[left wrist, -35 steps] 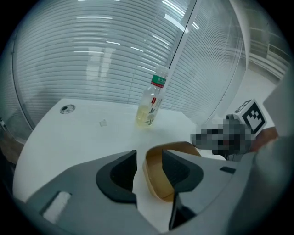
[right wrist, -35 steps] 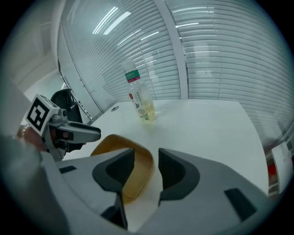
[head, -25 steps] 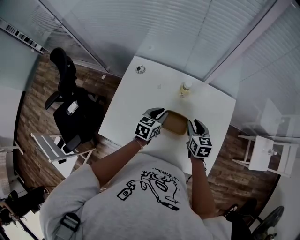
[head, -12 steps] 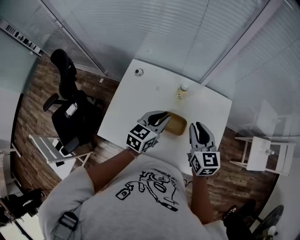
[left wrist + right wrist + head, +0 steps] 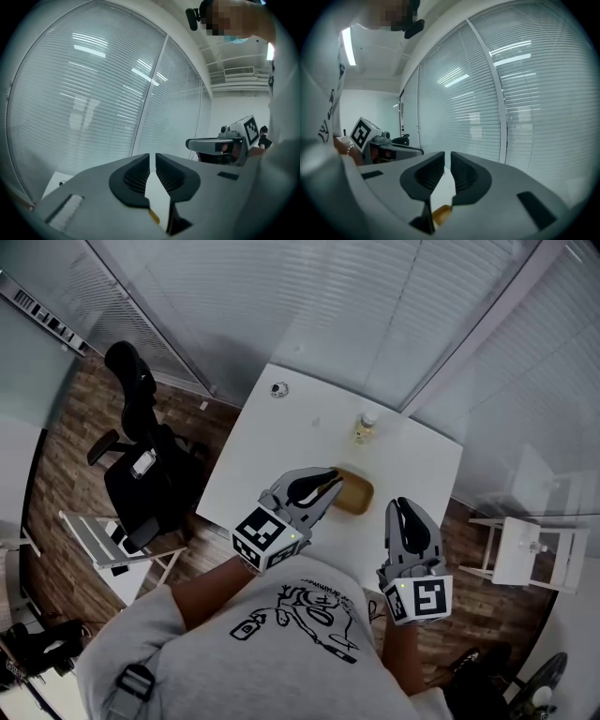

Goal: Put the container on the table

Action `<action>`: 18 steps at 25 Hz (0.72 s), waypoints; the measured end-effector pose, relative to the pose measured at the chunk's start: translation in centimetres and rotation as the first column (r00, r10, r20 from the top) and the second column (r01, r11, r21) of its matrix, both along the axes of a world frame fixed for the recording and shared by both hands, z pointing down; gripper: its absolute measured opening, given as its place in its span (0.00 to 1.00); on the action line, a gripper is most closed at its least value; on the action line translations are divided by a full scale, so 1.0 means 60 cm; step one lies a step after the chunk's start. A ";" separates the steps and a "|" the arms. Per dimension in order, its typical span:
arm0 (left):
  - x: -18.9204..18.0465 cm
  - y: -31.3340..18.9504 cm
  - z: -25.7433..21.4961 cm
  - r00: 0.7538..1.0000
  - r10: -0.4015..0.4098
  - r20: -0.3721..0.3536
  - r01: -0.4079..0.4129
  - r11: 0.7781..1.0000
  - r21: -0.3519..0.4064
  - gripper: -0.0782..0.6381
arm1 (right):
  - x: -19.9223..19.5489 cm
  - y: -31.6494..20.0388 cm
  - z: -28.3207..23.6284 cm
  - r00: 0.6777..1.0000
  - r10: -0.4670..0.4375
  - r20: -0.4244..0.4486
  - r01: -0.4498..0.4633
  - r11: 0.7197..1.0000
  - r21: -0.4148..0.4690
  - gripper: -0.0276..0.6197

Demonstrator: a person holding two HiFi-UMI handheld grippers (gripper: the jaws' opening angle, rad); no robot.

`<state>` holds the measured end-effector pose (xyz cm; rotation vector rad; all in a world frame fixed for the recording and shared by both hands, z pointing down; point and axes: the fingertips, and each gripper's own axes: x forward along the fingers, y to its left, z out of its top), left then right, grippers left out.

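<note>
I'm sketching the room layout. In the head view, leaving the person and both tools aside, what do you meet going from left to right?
Black office chair → small round object → brown container → white side stand.

the table has a smooth white top with a matt, laminate-like look. the container is tan-brown and dull, like wood or bamboo; which of the two cannot be told. the bottle looks like clear plastic with a pale cap. the floor is brown wood-grain planking. the office chair is matt black. pale slatted blinds hang behind sheeny glass. the t-shirt is soft grey cloth, printed black.
</note>
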<state>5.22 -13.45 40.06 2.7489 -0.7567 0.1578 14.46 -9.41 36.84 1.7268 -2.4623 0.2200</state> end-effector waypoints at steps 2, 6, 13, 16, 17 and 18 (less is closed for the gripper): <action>-0.001 0.008 -0.020 1.000 0.009 -0.012 -0.009 1.000 0.023 0.16 | -0.005 0.007 -0.014 1.000 -0.010 -0.015 0.010 1.000 0.016 0.09; 0.000 0.023 -0.051 0.999 0.019 -0.039 -0.017 0.998 0.052 0.14 | -0.009 0.021 -0.039 1.000 -0.016 -0.018 0.017 0.999 0.035 0.09; -0.001 0.019 -0.060 0.999 0.002 -0.054 0.001 0.998 0.060 0.14 | -0.007 0.027 -0.047 1.000 0.002 -0.023 -0.001 1.000 0.031 0.08; -0.003 0.018 -0.063 0.998 -0.002 -0.059 0.005 0.998 0.059 0.14 | -0.004 0.024 -0.048 1.000 0.010 -0.017 -0.009 0.999 0.032 0.08; -0.003 0.018 -0.064 0.998 -0.002 -0.060 0.005 0.998 0.059 0.14 | -0.004 0.023 -0.048 1.000 0.010 -0.016 -0.009 0.999 0.032 0.08; -0.002 0.018 -0.064 0.998 -0.002 -0.061 0.005 0.998 0.059 0.14 | -0.004 0.022 -0.047 1.000 0.009 -0.016 -0.008 0.999 0.031 0.08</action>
